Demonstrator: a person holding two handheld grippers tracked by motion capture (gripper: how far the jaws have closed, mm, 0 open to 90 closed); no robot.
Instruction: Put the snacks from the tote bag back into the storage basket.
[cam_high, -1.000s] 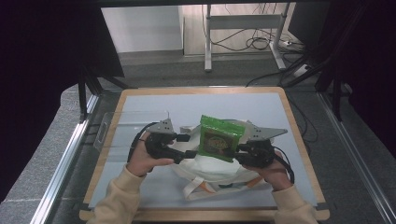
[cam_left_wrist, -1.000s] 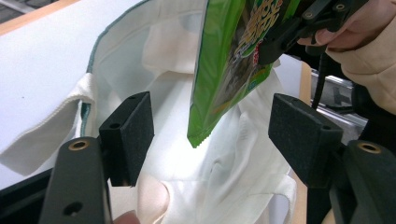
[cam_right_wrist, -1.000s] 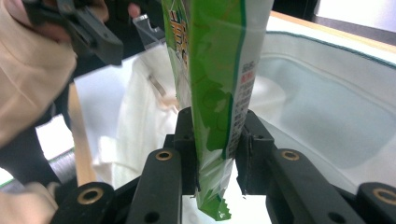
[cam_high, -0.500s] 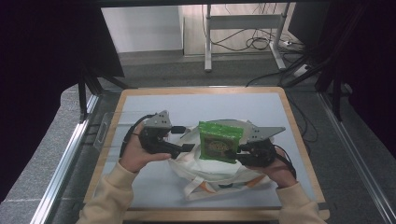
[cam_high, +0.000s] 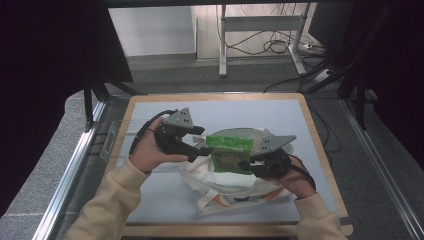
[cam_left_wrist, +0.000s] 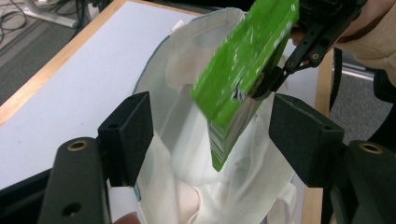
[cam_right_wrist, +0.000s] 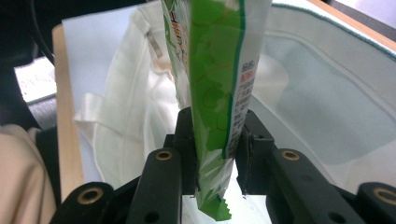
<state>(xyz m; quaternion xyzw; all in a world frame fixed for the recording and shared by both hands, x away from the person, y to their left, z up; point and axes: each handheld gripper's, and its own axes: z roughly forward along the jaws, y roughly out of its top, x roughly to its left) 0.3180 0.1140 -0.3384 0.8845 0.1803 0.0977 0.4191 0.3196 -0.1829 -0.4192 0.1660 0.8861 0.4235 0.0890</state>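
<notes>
A green snack packet (cam_high: 231, 156) hangs upright over the open mouth of a white cloth bag (cam_high: 220, 187) on the table. My right gripper (cam_high: 247, 165) is shut on the packet's lower edge; in the right gripper view the packet (cam_right_wrist: 215, 70) rises from between the pads of the right gripper (cam_right_wrist: 215, 149), with the bag (cam_right_wrist: 130, 116) behind it. My left gripper (cam_high: 204, 142) hovers at the bag's left rim with its jaws wide. In the left gripper view the bag (cam_left_wrist: 187, 93) and the packet (cam_left_wrist: 243, 70) lie beyond the left gripper (cam_left_wrist: 212, 126), and no pad presses on them.
The grey-white table top (cam_high: 150, 115) has a wooden border (cam_high: 320, 140). The bag's handles (cam_high: 215, 200) trail toward the near edge. A clear plastic piece (cam_high: 110, 145) sits at the table's left side. Cables and a metal stand (cam_high: 260, 30) lie on the floor beyond.
My left gripper has risen and drifted away from me, beside the bag's left rim. The right gripper and the green packet have barely moved.
</notes>
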